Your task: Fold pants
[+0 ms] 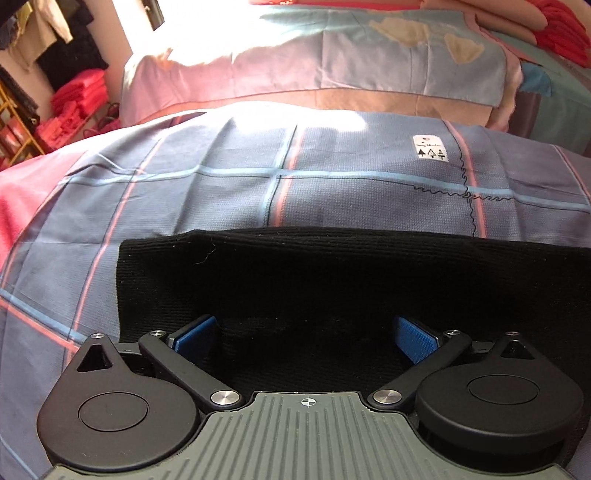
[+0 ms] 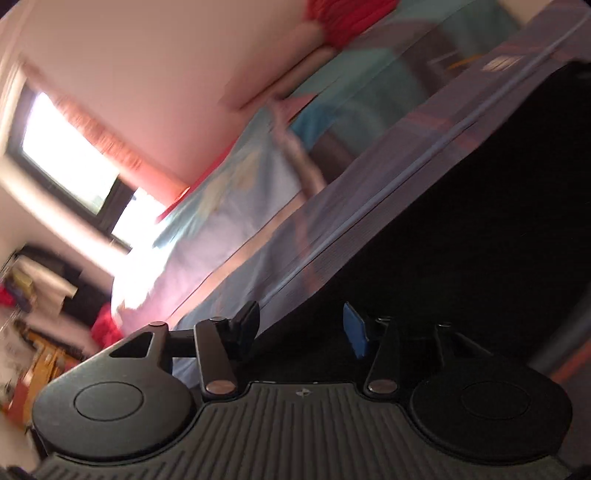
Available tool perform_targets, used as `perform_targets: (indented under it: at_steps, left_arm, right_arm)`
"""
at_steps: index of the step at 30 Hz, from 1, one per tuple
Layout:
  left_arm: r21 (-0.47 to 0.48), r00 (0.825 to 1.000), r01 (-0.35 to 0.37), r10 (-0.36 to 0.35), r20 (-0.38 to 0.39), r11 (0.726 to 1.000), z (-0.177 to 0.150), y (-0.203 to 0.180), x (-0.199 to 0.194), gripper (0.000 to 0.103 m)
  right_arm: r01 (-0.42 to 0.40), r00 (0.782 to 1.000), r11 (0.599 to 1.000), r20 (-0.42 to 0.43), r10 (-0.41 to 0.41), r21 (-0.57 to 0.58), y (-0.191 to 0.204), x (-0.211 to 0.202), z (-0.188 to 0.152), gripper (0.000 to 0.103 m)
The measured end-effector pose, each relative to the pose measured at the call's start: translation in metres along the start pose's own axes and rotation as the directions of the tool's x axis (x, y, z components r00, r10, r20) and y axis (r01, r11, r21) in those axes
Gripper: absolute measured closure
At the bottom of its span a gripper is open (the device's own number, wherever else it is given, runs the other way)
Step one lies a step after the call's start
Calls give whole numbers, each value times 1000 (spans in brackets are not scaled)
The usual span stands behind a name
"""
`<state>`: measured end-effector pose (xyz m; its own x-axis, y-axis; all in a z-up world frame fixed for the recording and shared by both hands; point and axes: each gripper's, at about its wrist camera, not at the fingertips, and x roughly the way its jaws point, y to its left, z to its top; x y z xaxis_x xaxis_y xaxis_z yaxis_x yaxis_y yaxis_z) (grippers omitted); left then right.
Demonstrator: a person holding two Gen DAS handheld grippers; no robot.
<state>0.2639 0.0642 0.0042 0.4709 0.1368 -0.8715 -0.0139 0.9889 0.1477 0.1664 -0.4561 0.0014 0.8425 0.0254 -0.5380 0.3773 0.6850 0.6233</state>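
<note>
From the left wrist, the left gripper (image 1: 308, 336) hangs low over the black pants (image 1: 332, 280), its two blue pads (image 1: 415, 339) spread wide with nothing pinched between them; dark cloth lies under and between the fingers. The pants lie flat as one dark slab on the checked sheet (image 1: 221, 192), their far edge running straight across and one corner squared off at the left. One small white label (image 1: 430, 147) with tree marks sits on the sheet beyond them. Farther back lies one pale blue blanket (image 1: 351, 62) with two tan patches, sunlit at its left end. Red folded clothes (image 1: 74, 99) are stacked on a rack at the far left, and another red pile (image 1: 557, 33) sits at the upper right. The right wrist view is tilted and badly smeared. The right gripper (image 2: 301, 332) is part open, with only one blue pad (image 2: 354, 332) showing its face, and holds nothing that I can see. The pants (image 2: 480, 240) fill the right side as a black mass on the sheet (image 2: 369, 192). One bright window (image 2: 70, 155) with a reddish curtain (image 2: 99, 140) stands at the left.
</note>
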Motion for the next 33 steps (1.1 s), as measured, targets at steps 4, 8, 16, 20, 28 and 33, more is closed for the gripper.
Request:
perform_targets:
  at_steps: [4,8,16,20,28,33]
  left_arm:
    - [2,1000,-9,9,-18,1000,4,0,1,0]
    - [-12,1000,-13,13,-24,1000,5,0,1,0]
    - [-25,998,-29,28,-51,999,10,-2,2,0]
    - [-25,998,-36,35,-51,999,10,-2,3,0]
    - [-26,997,-57,56,-59,998,11,-5,3,0]
    - [-21,997,-56,55,-60,998,11,-5,4,0]
  right_arm:
    - [139,983,975,93,-157,175,-52,-57,21,35]
    - [70,997,954,-48,-58,292,-81,-65,4,33]
    - [-3,1000,967,-28,11,256,-81,-18,7,18]
    - [-46,998,956,48,33,290,-89,-9,18,20]
    - [-5,1000,999,-6,6,40,-53,2,10,27]
    - [1,999,970,35,-10,242,-82,3,14,71]
